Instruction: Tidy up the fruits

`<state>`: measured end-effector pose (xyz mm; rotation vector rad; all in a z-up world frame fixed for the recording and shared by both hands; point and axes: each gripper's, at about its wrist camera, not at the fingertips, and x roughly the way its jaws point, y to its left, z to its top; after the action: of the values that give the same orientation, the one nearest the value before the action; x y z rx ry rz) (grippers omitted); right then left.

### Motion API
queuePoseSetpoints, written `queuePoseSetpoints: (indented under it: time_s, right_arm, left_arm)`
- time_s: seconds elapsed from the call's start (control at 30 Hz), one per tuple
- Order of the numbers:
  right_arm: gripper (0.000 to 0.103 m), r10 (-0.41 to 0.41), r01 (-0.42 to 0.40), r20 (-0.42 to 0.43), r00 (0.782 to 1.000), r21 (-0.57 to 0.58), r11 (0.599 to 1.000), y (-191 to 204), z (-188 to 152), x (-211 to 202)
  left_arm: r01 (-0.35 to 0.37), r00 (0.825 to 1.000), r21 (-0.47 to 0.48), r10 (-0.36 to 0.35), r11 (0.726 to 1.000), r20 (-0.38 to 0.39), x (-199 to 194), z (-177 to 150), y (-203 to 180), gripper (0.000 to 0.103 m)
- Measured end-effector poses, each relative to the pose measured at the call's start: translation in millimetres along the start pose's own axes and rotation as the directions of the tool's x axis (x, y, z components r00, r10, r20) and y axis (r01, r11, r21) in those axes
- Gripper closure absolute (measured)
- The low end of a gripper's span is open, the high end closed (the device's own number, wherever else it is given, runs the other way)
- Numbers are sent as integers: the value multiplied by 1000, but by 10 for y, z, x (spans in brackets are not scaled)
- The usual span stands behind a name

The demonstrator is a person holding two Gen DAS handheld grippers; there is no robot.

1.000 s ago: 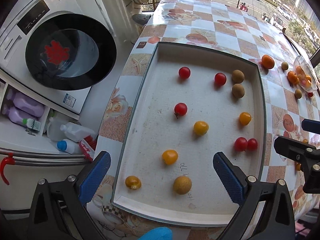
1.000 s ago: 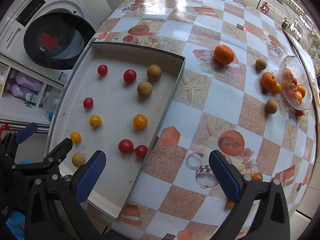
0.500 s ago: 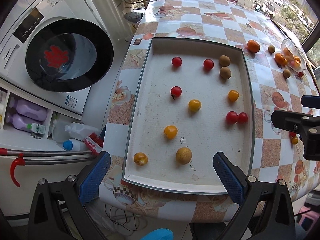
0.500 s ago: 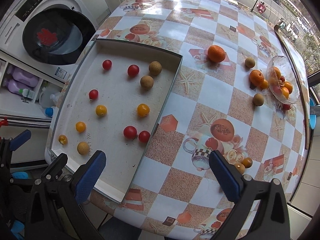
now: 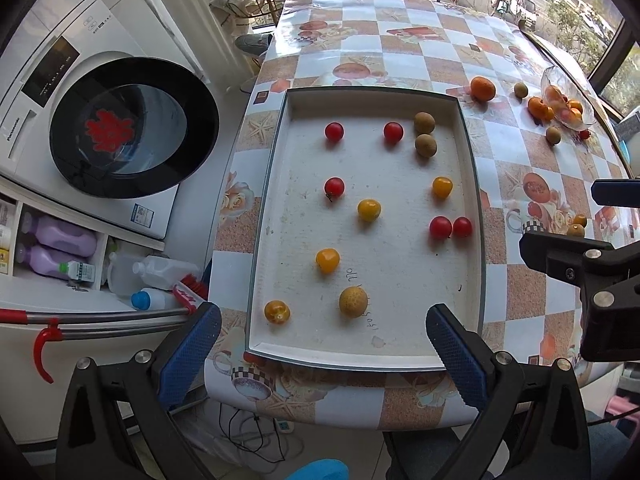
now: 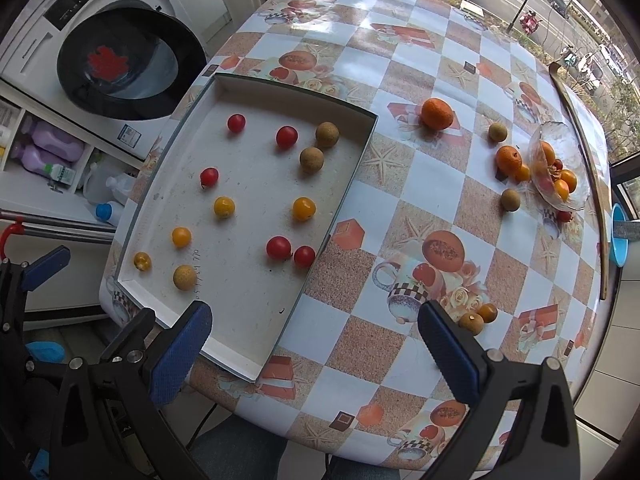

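A shallow white tray (image 5: 276,184) (image 6: 168,156) lies on the checked tablecloth, holding several red tomatoes (image 5: 334,131), yellow tomatoes (image 5: 368,209) and brown longans (image 5: 353,301). Outside it, an orange (image 6: 437,113), loose longans (image 6: 510,200) and a glass bowl (image 6: 576,148) of fruit sit at the far right. Two small fruits (image 6: 471,323) lie near the right fingertip. My left gripper (image 5: 318,354) is open, pulled back over the table's near edge. My right gripper (image 6: 314,350) is open above the near edge, with nothing between its fingers.
A washing machine (image 5: 120,128) with a dark round door stands left of the table. Bottles (image 5: 60,240) fill a shelf below it, beside a metal rail with a red hook (image 5: 42,340). A blue cup (image 6: 618,236) sits past the table's right edge.
Both grippers have drawn back and up from the table, so the tray and fruit look smaller and the near table edge now shows. Fruit has not moved.
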<state>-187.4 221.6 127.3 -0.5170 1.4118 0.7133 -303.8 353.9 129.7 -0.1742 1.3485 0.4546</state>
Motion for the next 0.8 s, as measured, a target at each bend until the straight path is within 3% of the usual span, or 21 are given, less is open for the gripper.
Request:
queuePoseSetpoints:
  time_s: [0.8]
  right_arm:
    - [0,-13,13,17,1000,-8,1000,62,-48,-112]
  left_arm:
    - [35,999,42,-36,999,24,-89,-12,-104,0]
